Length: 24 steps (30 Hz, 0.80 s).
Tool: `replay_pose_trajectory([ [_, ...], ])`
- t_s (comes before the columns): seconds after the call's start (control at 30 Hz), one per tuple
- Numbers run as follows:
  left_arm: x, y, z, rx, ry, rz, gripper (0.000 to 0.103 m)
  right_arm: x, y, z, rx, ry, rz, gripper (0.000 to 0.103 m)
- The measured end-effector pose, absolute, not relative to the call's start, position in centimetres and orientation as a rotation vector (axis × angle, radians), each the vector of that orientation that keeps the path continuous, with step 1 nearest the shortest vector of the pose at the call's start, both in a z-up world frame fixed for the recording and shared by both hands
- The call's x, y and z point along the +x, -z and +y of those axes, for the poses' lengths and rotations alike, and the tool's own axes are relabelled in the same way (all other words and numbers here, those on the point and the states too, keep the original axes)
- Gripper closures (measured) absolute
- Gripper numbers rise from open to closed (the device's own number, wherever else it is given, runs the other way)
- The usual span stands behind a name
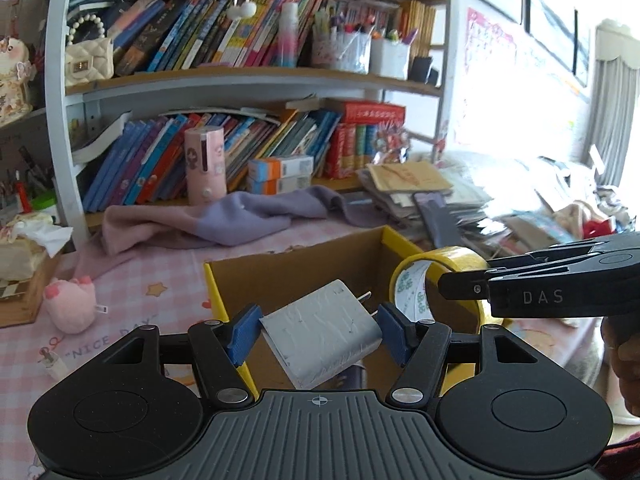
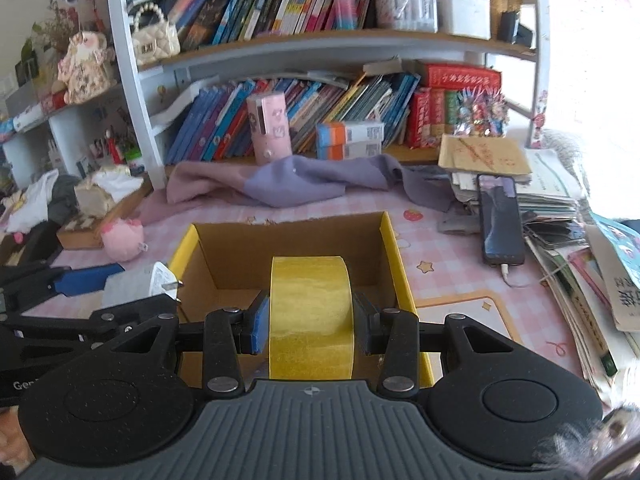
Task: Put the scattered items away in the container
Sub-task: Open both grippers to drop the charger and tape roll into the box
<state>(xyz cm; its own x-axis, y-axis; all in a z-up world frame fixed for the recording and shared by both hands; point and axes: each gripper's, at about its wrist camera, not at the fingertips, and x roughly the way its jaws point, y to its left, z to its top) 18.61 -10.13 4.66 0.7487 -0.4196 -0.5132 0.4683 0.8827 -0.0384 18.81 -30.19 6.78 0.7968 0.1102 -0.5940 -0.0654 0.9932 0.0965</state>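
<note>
An open cardboard box with yellow edges (image 1: pixel 218 280) (image 2: pixel 394 248) sits on the pink checked tablecloth. My left gripper (image 1: pixel 318 332) is shut on a white plug adapter (image 1: pixel 320 338), tilted, its prongs pointing into the box from the near left corner. That adapter (image 2: pixel 140 282) also shows at the left of the right wrist view. My right gripper (image 2: pixel 310 322) is shut on a roll of yellow tape (image 2: pixel 311 312), held on edge over the near side of the box. From the left wrist view the tape roll (image 1: pixel 416 280) hangs at the box's right wall.
A pink plush toy (image 1: pixel 70 304) (image 2: pixel 122 238) lies left of the box. A purple cloth (image 1: pixel 224 220) lies behind it, below bookshelves (image 1: pixel 256 76). A phone (image 2: pixel 500 220) rests on stacked papers at right. A small white plug (image 1: pixel 52 362) lies at near left.
</note>
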Motion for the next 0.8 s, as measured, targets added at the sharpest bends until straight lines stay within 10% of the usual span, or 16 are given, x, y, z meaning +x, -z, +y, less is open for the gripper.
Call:
replay_pose_trajectory([
  [0.8, 26.6, -0.1, -15.3, 0.320, 0.363, 0.709, 0.038, 27.3, 0.4, -29.5, -0.182, -0.323, 0.832, 0.064],
])
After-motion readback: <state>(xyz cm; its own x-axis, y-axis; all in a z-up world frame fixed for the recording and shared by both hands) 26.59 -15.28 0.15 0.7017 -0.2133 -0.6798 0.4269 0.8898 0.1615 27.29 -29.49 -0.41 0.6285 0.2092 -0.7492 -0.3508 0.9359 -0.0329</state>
